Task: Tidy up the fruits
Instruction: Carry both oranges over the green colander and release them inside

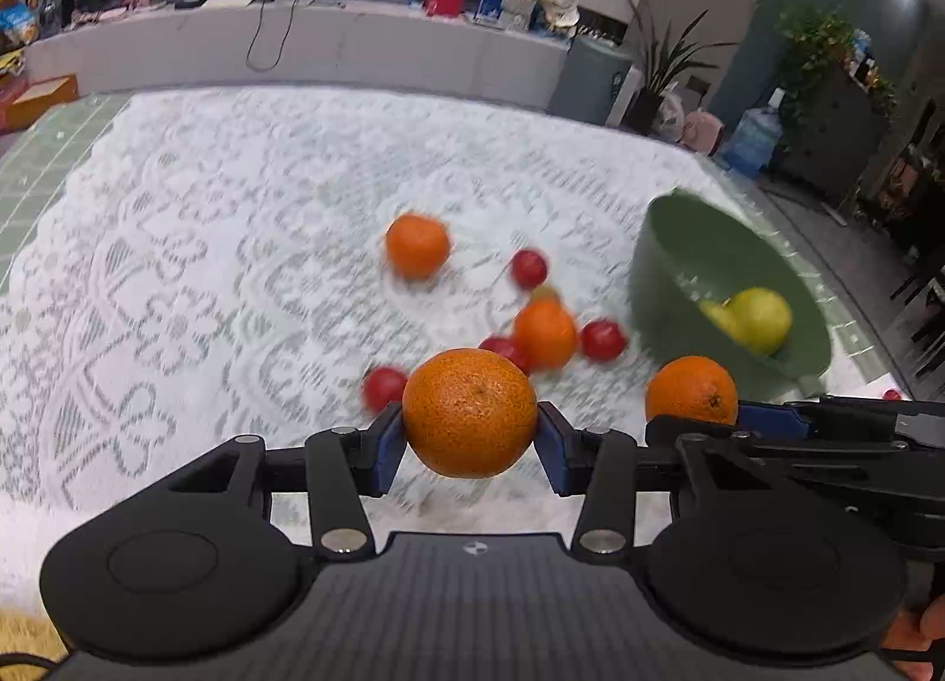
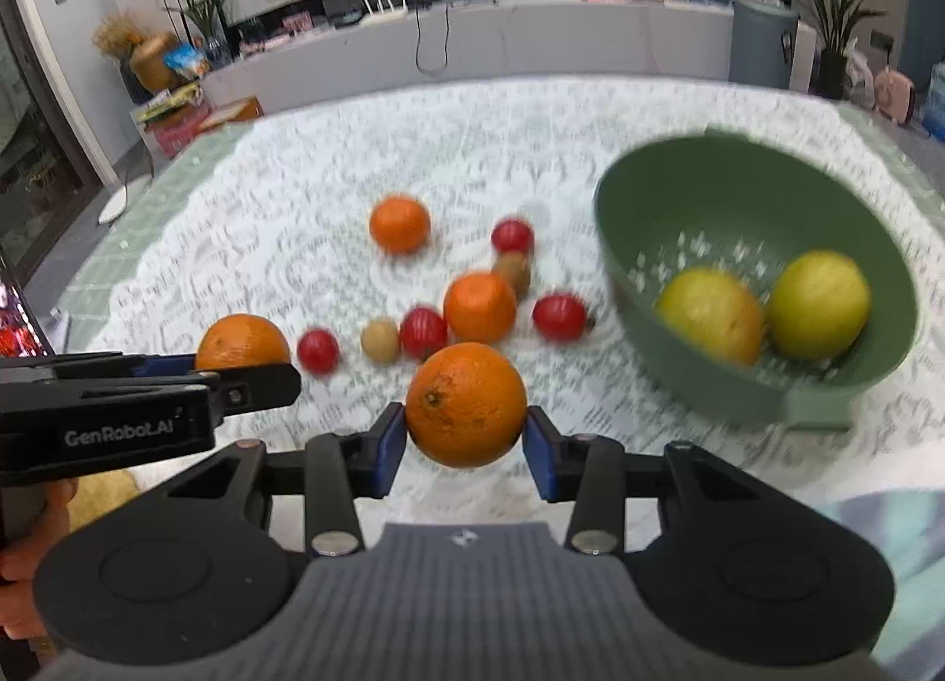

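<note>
A lace-covered table [image 2: 295,196] filled the room's foreground. The green colander [image 2: 750,208] near its right edge held two lemons [image 2: 818,306]. Loose oranges [image 2: 400,224] and tomatoes [image 2: 558,316] lay mid-table. Each gripper clamped an orange: left gripper [image 1: 471,433], stem up; right gripper [image 2: 466,430], stem tilted left.

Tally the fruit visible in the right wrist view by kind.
Oranges: 4
Small red fruits: 4
Kiwis: 2
Yellow-green fruits: 2
Total: 12
</note>
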The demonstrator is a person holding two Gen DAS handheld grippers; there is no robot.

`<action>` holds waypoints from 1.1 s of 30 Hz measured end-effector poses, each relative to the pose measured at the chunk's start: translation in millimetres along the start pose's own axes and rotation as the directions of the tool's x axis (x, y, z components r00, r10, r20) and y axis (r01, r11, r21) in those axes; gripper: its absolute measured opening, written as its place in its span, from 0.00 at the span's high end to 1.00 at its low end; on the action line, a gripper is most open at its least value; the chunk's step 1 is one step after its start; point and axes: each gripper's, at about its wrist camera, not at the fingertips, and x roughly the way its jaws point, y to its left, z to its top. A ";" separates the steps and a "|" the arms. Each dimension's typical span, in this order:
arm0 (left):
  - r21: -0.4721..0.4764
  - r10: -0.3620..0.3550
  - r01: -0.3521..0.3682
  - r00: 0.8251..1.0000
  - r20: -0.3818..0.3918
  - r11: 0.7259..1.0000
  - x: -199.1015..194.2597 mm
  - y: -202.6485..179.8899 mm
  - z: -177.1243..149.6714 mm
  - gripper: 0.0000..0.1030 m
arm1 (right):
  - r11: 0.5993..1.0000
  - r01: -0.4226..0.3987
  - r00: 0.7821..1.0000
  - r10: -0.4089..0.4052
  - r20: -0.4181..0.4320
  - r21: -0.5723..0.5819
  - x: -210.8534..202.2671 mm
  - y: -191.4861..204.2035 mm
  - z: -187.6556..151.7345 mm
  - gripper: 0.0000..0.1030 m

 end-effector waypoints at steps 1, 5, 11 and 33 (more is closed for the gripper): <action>0.006 -0.007 0.007 1.000 0.007 1.000 -1.2 -4.3 4.8 0.49 | 1.000 0.000 1.000 0.000 0.012 -0.003 -5.3 -2.1 3.5 0.61; 0.036 -0.048 0.047 0.998 0.030 0.998 -4.1 -22.9 21.6 0.49 | 1.000 0.014 0.998 -0.013 0.061 -0.013 -27.6 -18.0 20.6 0.61; 0.118 -0.092 0.086 0.995 0.046 0.989 3.2 -60.2 44.8 0.49 | 0.998 0.064 0.996 -0.063 0.068 -0.014 -44.0 -54.6 43.9 0.61; 0.349 -0.113 0.139 0.989 -0.094 0.927 93.5 -140.8 80.2 0.49 | 0.979 0.155 0.983 -0.166 -0.075 -0.131 -14.6 -134.8 73.3 0.61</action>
